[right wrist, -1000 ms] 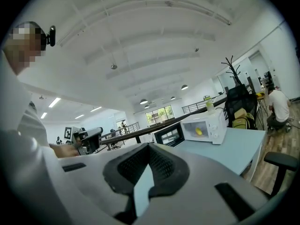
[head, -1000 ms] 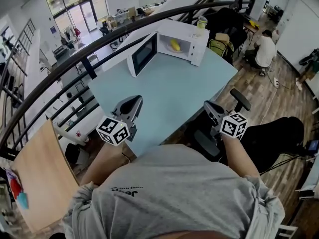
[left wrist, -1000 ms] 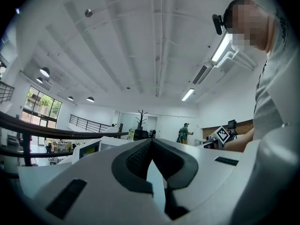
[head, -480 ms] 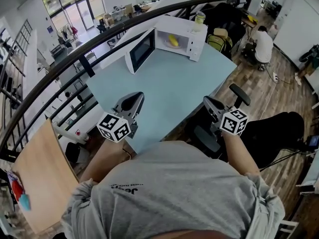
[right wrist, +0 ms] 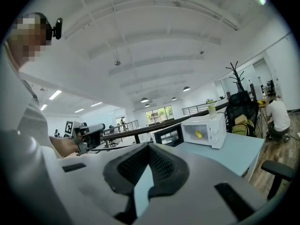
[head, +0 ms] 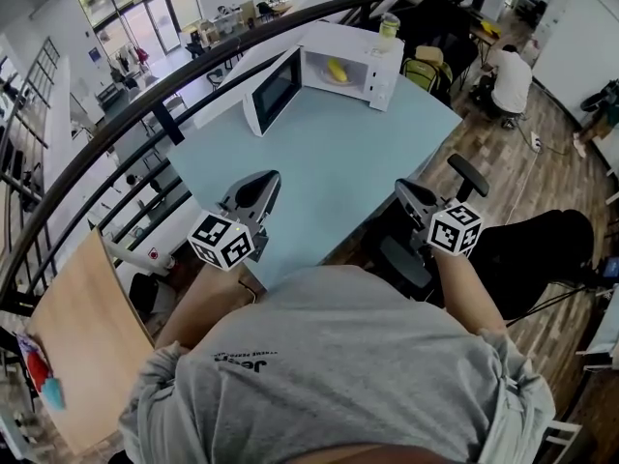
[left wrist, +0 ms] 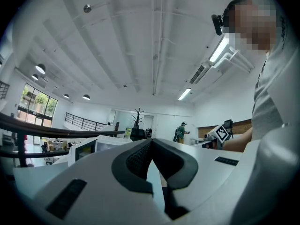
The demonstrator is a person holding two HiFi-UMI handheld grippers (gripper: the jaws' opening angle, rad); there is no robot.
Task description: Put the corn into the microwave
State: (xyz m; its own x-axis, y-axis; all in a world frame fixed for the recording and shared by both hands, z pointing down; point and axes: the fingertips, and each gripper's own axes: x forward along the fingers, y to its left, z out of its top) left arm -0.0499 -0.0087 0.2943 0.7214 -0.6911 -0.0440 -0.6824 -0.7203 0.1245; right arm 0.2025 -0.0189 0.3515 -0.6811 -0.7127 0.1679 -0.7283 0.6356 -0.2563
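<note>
Both grippers stay where they were a second ago: left gripper and right gripper sit at the table's near edge, jaws closed and empty. Farther off, the corn lies inside the open microwave.

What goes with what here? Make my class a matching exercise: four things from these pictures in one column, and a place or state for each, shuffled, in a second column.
Column one
1. corn
2. microwave door
3. bottle
4. right gripper

Column two
A. swung open
B. jaws together, nothing between them
C. inside the microwave
D. standing on top of the microwave

Right pairs: 1-C, 2-A, 3-D, 4-B
</note>
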